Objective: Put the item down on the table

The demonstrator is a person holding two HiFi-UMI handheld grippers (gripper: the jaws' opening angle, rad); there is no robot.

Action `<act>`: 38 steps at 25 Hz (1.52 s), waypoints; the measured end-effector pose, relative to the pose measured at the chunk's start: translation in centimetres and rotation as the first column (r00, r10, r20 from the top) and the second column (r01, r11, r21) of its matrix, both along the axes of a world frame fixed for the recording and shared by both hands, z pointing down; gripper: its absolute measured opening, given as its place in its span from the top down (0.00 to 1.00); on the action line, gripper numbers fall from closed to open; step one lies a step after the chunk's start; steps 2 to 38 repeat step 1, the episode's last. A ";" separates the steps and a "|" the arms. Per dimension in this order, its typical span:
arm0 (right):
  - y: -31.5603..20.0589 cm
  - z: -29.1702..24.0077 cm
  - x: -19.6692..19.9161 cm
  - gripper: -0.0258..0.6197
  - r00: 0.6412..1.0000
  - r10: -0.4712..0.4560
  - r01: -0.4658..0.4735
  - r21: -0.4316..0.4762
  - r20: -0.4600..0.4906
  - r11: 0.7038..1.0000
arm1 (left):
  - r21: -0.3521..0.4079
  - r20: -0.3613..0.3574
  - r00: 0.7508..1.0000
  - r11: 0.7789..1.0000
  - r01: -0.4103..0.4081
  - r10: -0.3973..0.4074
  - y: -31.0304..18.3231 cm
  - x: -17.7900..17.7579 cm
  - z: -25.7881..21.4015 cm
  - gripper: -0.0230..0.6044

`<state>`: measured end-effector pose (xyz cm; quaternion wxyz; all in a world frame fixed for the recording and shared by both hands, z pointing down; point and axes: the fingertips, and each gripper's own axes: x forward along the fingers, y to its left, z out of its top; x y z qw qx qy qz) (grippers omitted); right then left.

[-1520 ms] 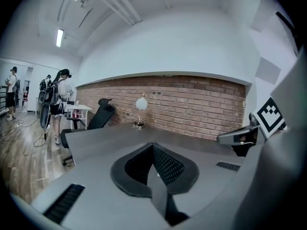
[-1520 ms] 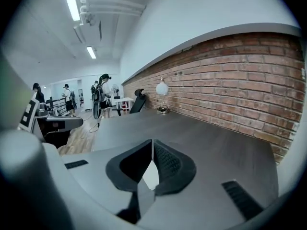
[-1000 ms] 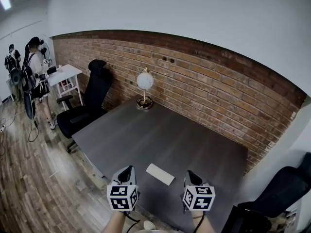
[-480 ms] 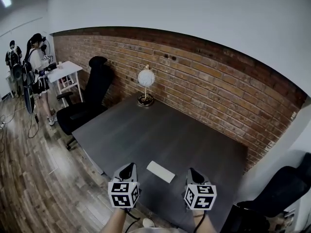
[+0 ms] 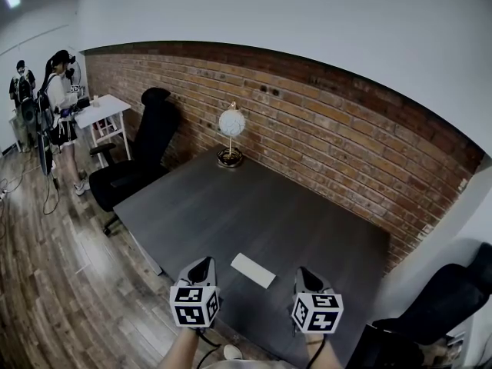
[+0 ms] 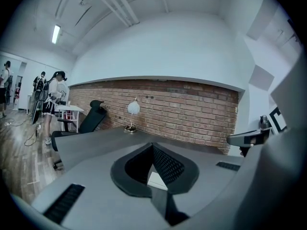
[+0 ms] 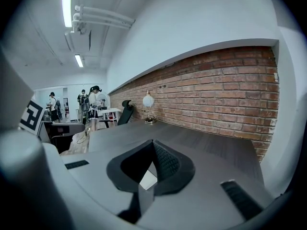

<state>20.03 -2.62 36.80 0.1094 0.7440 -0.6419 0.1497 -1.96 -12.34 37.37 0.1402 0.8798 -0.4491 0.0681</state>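
Note:
A flat white rectangular item (image 5: 253,270) lies on the dark grey table (image 5: 254,206) near its front edge, between my two grippers and touched by neither. My left gripper (image 5: 201,267) hovers just left of it, jaws closed tip to tip with nothing between them. My right gripper (image 5: 305,277) hovers just right of it, also shut and empty. In the left gripper view the item (image 6: 157,180) shows as a white patch below the closed left gripper (image 6: 152,145). The right gripper view shows the item (image 7: 147,180) the same way under the right gripper (image 7: 153,142).
A white globe lamp (image 5: 231,123) stands at the table's far side by the brick wall (image 5: 323,129). A black office chair (image 5: 137,167) sits left of the table, another (image 5: 450,306) at the right. People (image 5: 58,98) stand by a small white table (image 5: 100,115) far left.

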 end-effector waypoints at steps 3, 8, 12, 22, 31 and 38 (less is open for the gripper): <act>0.1 0.1 0.0 0.91 1.000 0.000 0.000 -0.002 0.000 1.000 | 0.000 0.000 1.000 1.000 0.001 -0.001 0.1 0.0 0.0 0.94; 0.1 0.1 0.0 0.91 1.000 0.000 0.000 -0.002 0.000 1.000 | 0.000 0.000 1.000 1.000 0.001 -0.001 0.1 0.0 0.0 0.94; 0.1 0.1 0.0 0.91 1.000 0.000 0.000 -0.002 0.000 1.000 | 0.000 0.000 1.000 1.000 0.001 -0.001 0.1 0.0 0.0 0.94; 0.1 0.1 0.0 0.91 1.000 0.000 0.000 -0.002 0.000 1.000 | 0.000 0.000 1.000 1.000 0.001 -0.001 0.1 0.0 0.0 0.94; 0.1 0.1 0.0 0.91 1.000 0.000 0.000 -0.002 0.000 1.000 | 0.000 0.000 1.000 1.000 0.001 -0.001 0.1 0.0 0.0 0.94; 0.1 0.1 0.0 0.91 1.000 0.000 0.000 -0.002 0.000 1.000 | 0.000 0.000 1.000 1.000 0.001 -0.001 0.1 0.0 0.0 0.94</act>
